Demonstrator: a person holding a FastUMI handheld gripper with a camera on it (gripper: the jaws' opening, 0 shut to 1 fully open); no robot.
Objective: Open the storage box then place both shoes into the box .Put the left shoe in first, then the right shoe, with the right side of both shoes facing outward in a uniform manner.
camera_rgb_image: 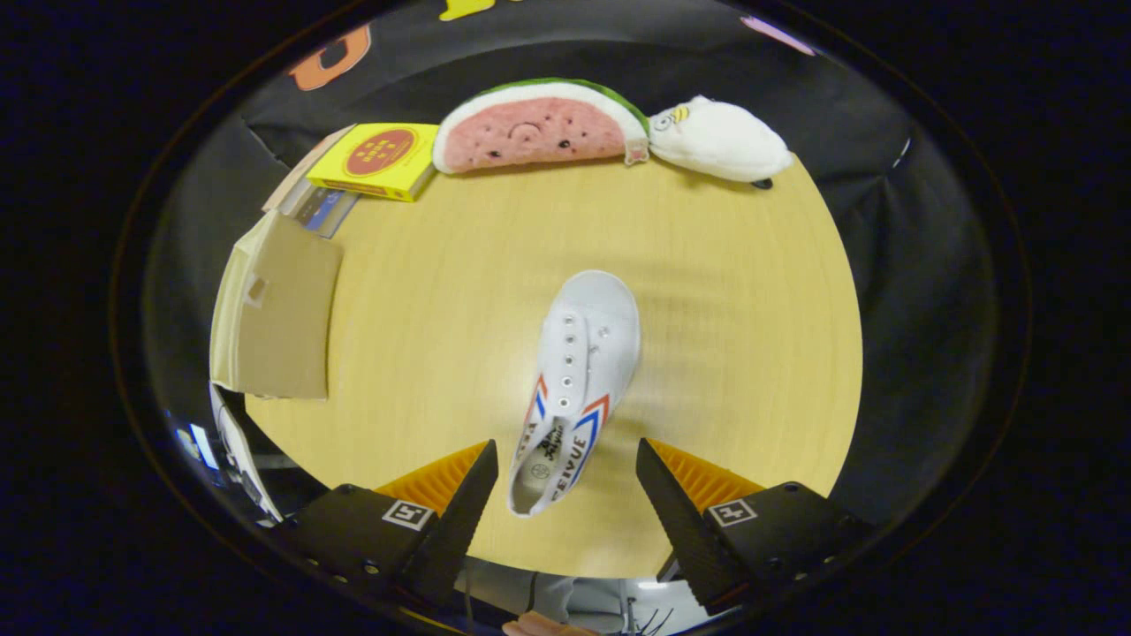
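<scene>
A white canvas shoe (579, 380) with red and blue stripes lies on the wooden table (724, 291), toe pointing away and heel toward me. My gripper (565, 455) hovers above it, open, with the shoe's heel end lying between the two fingertips and neither finger touching it. The storage box (278, 318), a beige cardboard box, stands at the table's left edge, beyond and left of the fingers. I cannot tell whether it stands open.
At the table's far edge lie a watermelon-slice plush (539, 128) and a white plush toy (720, 140). A yellow book (378, 159) rests on a small stack at the far left, behind the box. The table's near edge runs just under the fingers.
</scene>
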